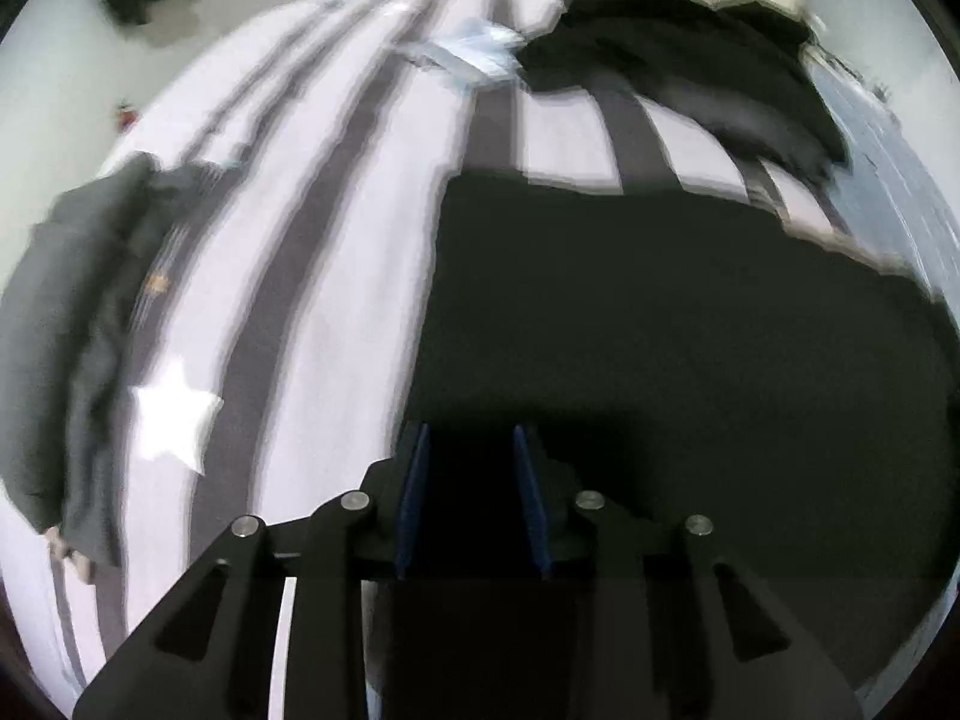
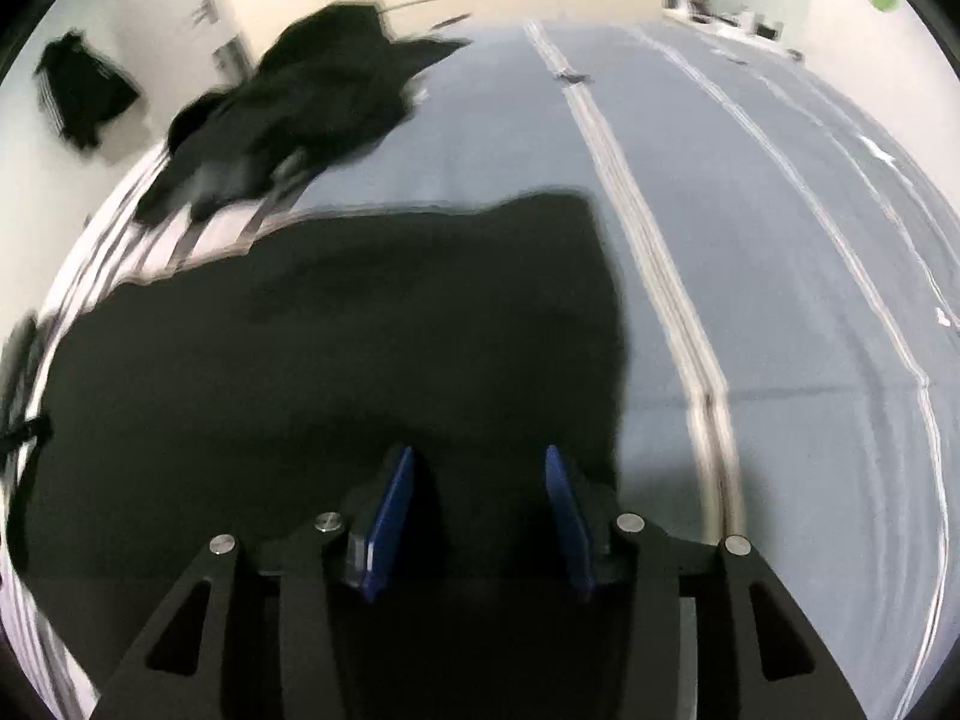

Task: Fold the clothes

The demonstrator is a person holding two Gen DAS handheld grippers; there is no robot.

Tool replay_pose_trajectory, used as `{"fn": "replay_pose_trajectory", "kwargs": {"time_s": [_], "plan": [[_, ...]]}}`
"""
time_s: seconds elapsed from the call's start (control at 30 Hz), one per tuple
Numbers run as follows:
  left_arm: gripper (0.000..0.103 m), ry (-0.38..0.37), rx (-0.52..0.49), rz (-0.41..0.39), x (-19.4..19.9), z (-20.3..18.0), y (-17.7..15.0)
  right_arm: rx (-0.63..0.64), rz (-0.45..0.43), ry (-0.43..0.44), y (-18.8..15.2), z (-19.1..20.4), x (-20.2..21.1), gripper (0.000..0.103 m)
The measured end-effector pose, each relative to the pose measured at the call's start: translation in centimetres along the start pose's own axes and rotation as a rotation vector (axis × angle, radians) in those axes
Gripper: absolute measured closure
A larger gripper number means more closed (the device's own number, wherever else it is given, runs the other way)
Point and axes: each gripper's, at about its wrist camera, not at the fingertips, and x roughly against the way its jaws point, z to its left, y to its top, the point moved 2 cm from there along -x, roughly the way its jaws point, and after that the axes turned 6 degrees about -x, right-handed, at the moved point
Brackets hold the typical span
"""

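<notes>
Nearest in each wrist view, the left gripper (image 1: 471, 450) and the right gripper (image 2: 480, 468) point steeply down over a flat black garment (image 1: 660, 330) (image 2: 336, 348), blue pads (image 2: 390, 516) parted, the right pair wider; nothing sits between either pair. The garment lies spread on a bed, half on a striped white-and-grey sheet (image 1: 336, 252), half on a grey-blue sheet (image 2: 750, 210). Left of it lies a grey garment (image 1: 78, 324). Farther off, a crumpled black pile of clothes (image 1: 690, 66) (image 2: 300, 108) rests on the bed. Both views are motion-blurred.
</notes>
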Motion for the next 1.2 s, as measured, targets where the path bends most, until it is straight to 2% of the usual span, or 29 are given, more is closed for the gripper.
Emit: {"fn": "replay_pose_trajectory", "kwargs": {"time_s": [0.03, 0.13, 0.23, 0.33, 0.4, 0.5, 0.57, 0.63, 0.7, 0.77, 0.83, 0.93, 1.0, 1.1, 1.2], "plan": [[0.076, -0.014, 0.013, -0.025, 0.5, 0.2, 0.7, 0.006, -0.029, -0.003, 0.9, 0.1, 0.6, 0.062], [0.076, -0.078, -0.085, -0.089, 1.4, -1.8, 2.3, 0.052, -0.094, -0.004, 3.1, 1.3, 1.4, 0.060], [0.076, -0.106, -0.148, -0.043, -1.2, -4.1, 3.4, 0.091, -0.077, -0.005, 4.6, 2.5, -0.5, 0.060], [0.082, -0.045, -0.148, 0.014, -5.3, -3.5, 3.3, 0.068, -0.011, -0.023, 5.4, 1.9, -4.1, 0.062], [0.082, -0.051, -0.126, -0.023, -6.2, -2.8, 3.8, 0.025, -0.019, -0.019, 6.1, 0.9, -5.8, 0.061], [0.083, -0.040, -0.099, -0.053, -5.7, -2.6, 5.1, 0.000, -0.047, -0.031, 7.4, 0.2, -5.7, 0.061], [0.083, -0.022, -0.086, -0.085, -5.3, -2.0, 5.6, -0.084, -0.106, -0.043, 8.9, -1.0, -4.6, 0.061], [0.083, 0.012, -0.071, -0.080, -6.1, -0.8, 5.7, -0.138, -0.112, -0.065, 9.8, -2.7, -4.7, 0.061], [0.080, 0.037, -0.072, -0.042, -7.4, -0.1, 5.4, -0.144, -0.032, -0.092, 9.4, -4.3, -6.8, 0.061], [0.075, 0.041, -0.075, -0.047, -7.5, 0.1, 5.5, -0.037, -0.059, -0.129, 9.1, -3.7, -6.8, 0.061], [0.075, 0.058, -0.060, -0.055, -7.0, 0.0, 5.8, 0.007, -0.061, -0.160, 9.2, -3.2, -6.6, 0.061], [0.075, 0.156, -0.002, -0.097, -5.3, 2.2, 5.9, -0.062, -0.093, -0.205, 9.1, -4.9, -4.9, 0.061], [0.075, 0.142, 0.081, -0.090, -4.2, 4.1, 5.2, -0.118, -0.108, -0.219, 8.9, -6.3, -3.7, 0.061], [0.075, 0.097, 0.091, -0.082, -2.0, 4.7, 3.4, -0.176, -0.086, -0.174, 6.9, -8.2, -1.0, 0.061], [0.075, 0.031, 0.055, -0.095, 1.0, 3.2, 1.1, -0.167, -0.100, -0.126, 4.3, -8.1, 2.6, 0.059]]}}
